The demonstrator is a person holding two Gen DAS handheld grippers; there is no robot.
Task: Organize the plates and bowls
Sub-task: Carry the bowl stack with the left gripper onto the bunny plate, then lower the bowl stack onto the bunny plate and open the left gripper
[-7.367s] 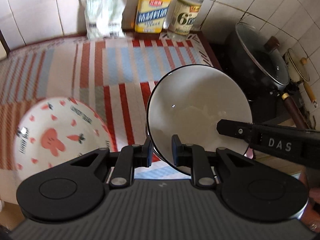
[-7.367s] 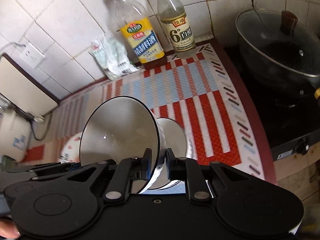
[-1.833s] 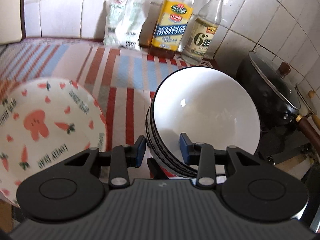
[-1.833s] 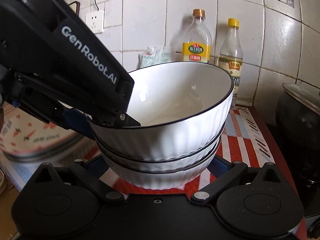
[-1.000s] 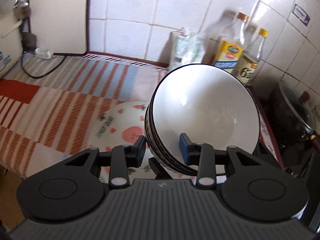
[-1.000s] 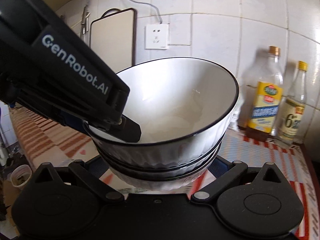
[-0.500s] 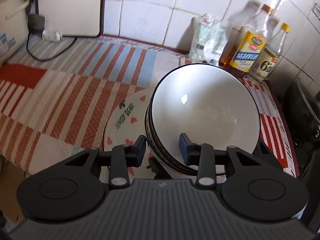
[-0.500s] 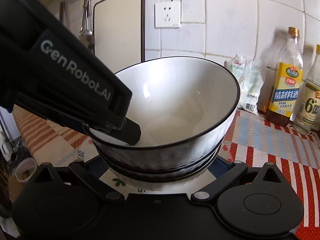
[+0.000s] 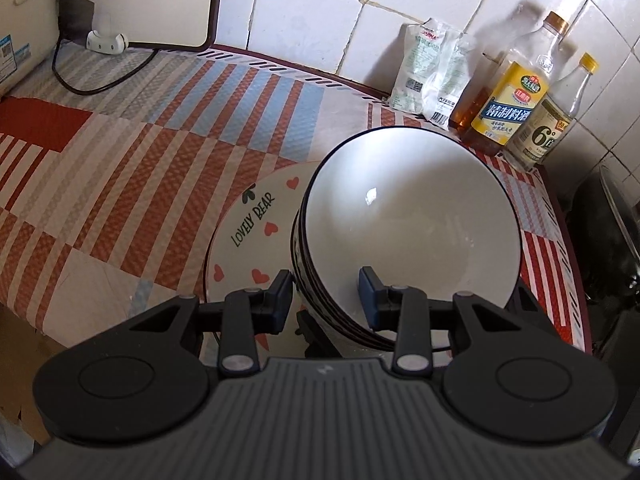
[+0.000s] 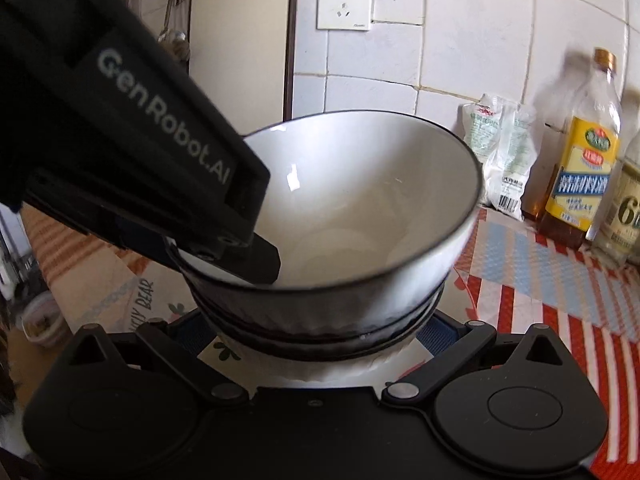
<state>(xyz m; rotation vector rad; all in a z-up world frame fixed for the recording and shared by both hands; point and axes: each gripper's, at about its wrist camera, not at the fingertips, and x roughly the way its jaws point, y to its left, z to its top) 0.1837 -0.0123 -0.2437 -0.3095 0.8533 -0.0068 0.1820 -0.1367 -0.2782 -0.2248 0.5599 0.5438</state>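
A stack of white bowls with black rims [image 9: 408,232] is held over a plate printed with hearts and "LOVELY BEAR" [image 9: 248,236]. My left gripper [image 9: 325,300] is shut on the stack's near rim, one finger outside, one inside the top bowl. In the right wrist view the bowl stack [image 10: 360,240] fills the middle, and my right gripper [image 10: 316,332] grips its lower part from both sides. The left gripper's body [image 10: 120,140] crosses that view from the upper left. The plate [image 10: 136,300] shows below the stack. I cannot tell whether the stack touches the plate.
The striped red, blue and white mat [image 9: 120,152] covers the counter. Two bottles [image 9: 516,96] and a white packet [image 9: 432,68] stand by the tiled wall. A cutting board [image 9: 152,0] and a cable lie at the back left. A dark pot [image 9: 612,240] is at the right.
Both grippers have carried the bowl stack left and lower, over the patterned plate. The grips have not changed.
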